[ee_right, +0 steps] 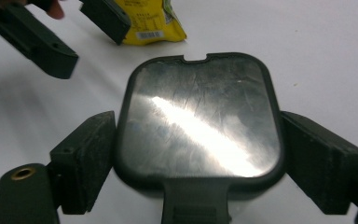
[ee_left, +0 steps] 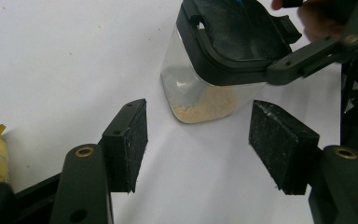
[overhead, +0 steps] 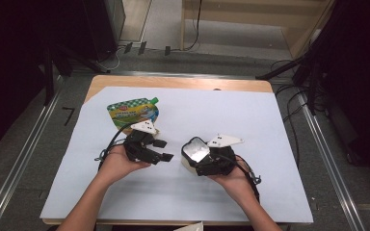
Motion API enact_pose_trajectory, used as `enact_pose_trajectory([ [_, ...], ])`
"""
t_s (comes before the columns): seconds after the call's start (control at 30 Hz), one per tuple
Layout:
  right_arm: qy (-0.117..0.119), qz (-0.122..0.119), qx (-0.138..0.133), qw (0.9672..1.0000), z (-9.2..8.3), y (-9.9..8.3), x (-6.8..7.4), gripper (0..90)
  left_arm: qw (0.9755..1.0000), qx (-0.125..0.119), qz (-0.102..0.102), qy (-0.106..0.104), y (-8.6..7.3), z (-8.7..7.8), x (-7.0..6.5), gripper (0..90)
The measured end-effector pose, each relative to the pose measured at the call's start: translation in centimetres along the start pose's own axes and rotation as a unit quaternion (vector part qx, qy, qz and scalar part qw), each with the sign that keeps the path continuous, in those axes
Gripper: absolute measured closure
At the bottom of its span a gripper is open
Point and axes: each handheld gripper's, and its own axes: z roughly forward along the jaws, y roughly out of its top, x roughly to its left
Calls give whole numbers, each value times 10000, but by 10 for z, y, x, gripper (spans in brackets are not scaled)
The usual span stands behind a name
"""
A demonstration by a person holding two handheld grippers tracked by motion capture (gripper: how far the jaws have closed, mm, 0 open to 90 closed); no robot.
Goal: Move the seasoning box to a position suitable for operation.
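Both pads of our right gripper (ee_right: 198, 161) clamp the rigid, probably light container (overhead: 193, 153) by its lid; left gripper (ee_left: 209, 147) gapes empty.

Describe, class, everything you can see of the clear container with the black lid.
The container is a small, squarish jar of clear plastic with rounded corners, holding a shallow layer of pale, sandy granules at the bottom. Its black lid is closed, glossy and scratched, with a latch tab on one edge and a small notch opposite. The right gripper clamps it by the lid's sides, tilting it over the white sheet. The left gripper stands open just short of it, not touching.
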Motion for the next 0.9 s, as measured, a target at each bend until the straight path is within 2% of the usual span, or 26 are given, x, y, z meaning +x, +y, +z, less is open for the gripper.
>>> enact_pose_trajectory([
  [0.13,21,-82,-46,10000,-18,3,-2,186,10000,-20,-10,20,0,1,-1,374],
  [0.23,20,-25,-97,9999,-32,2,-6,207,10000,-10,4,24,0,1,-1,374],
  [0.43,53,99,-46,9999,-51,-10,-18,352,10000,36,30,10,0,3,-1,373],
  [0.67,49,143,188,9997,-58,-24,-25,540,10000,46,29,31,1,4,-1,367],
  [0.77,49,44,207,9998,-59,-27,-24,627,10000,80,17,26,1,5,-1,364],
  [0.9,171,22,252,9995,-58,-28,-23,697,9999,98,46,7,1,6,-1,365],
])
